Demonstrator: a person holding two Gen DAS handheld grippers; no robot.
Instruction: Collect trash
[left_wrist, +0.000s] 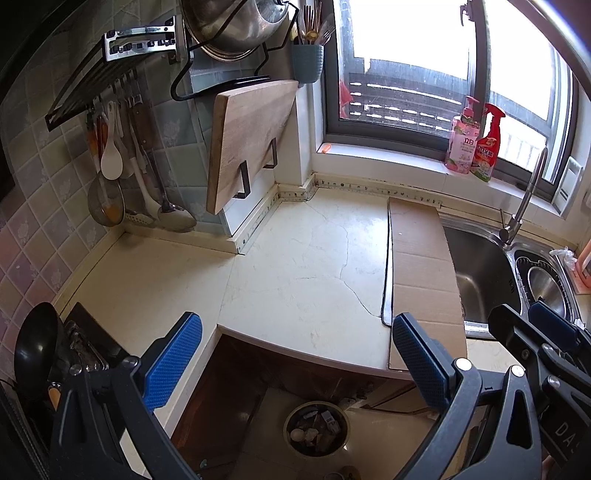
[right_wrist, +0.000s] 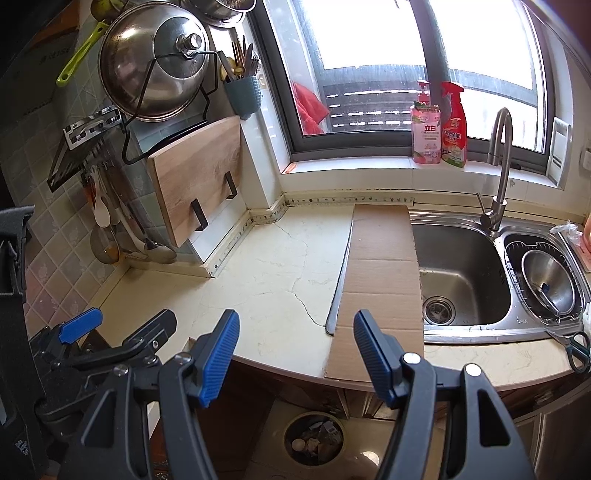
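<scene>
A round trash bin (left_wrist: 316, 428) (right_wrist: 314, 439) stands on the floor below the counter's edge, with scraps inside it. A flat cardboard strip (left_wrist: 421, 273) (right_wrist: 380, 280) lies on the cream countertop (left_wrist: 295, 258) (right_wrist: 266, 266) beside the sink. My left gripper (left_wrist: 296, 319) (right_wrist: 125, 321) hovers open over the counter's front edge with nothing between its blue pads. To its right, my right gripper (right_wrist: 295, 314) (left_wrist: 521, 308) is also open and empty, in front of the cardboard's near end.
A steel sink (right_wrist: 461, 273) with a tap sits on the right, with a metal bowl (right_wrist: 550, 280) in the small basin. Scissors (right_wrist: 572, 347) and a crumpled plastic bag (right_wrist: 565, 229) lie nearby. A cutting board (right_wrist: 199, 177), hanging utensils and a black wok (left_wrist: 35, 343) are on the left.
</scene>
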